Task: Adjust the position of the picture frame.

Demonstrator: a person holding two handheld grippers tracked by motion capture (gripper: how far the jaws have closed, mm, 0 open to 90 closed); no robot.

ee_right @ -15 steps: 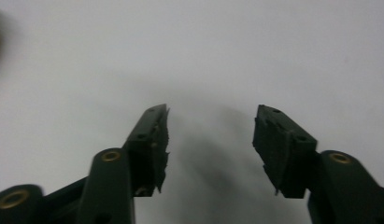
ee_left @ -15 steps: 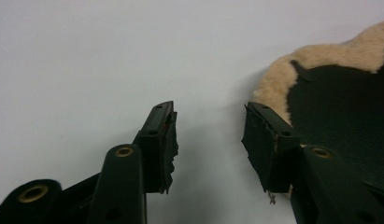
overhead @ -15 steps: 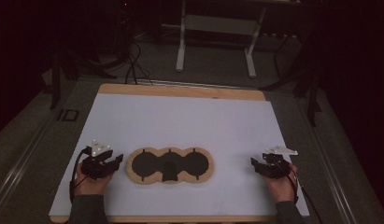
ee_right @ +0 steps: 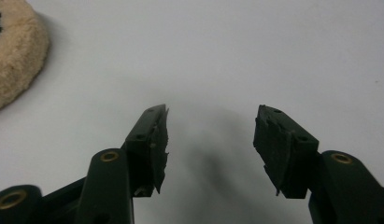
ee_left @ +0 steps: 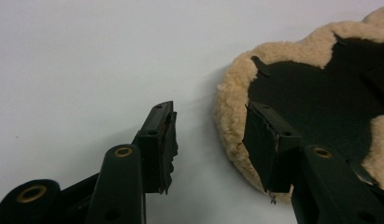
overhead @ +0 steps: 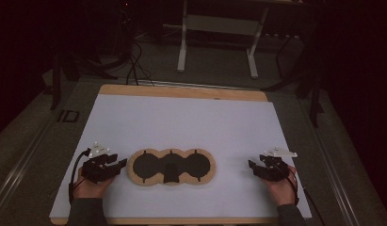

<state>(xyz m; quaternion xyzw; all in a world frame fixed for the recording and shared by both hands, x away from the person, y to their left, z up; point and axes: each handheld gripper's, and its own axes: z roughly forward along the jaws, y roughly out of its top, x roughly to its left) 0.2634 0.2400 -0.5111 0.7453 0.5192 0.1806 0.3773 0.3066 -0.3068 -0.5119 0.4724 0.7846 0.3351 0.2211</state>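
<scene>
A flat three-lobed pad (overhead: 171, 167) with a tan fleece rim and a black middle lies near the front of the white sheet (overhead: 181, 122). My left gripper (overhead: 120, 165) rests just left of the pad, held by a hand. In the left gripper view the left gripper (ee_left: 213, 140) is open. One of its fingers (ee_left: 266, 144) reaches over the fleece rim (ee_left: 229, 98) and the other stays over the sheet, neither pressing on it. My right gripper (overhead: 254, 168) sits apart, right of the pad. The right gripper (ee_right: 208, 140) is open over bare sheet, with the fleece pad (ee_right: 12, 60) far to its left.
The sheet covers a wooden board (overhead: 181, 92) whose edge shows at the back. Beyond it stand a white metal stand (overhead: 217, 42) and floor cables (overhead: 134, 66) in a dark room. A rail (overhead: 21, 155) runs along the table's left side.
</scene>
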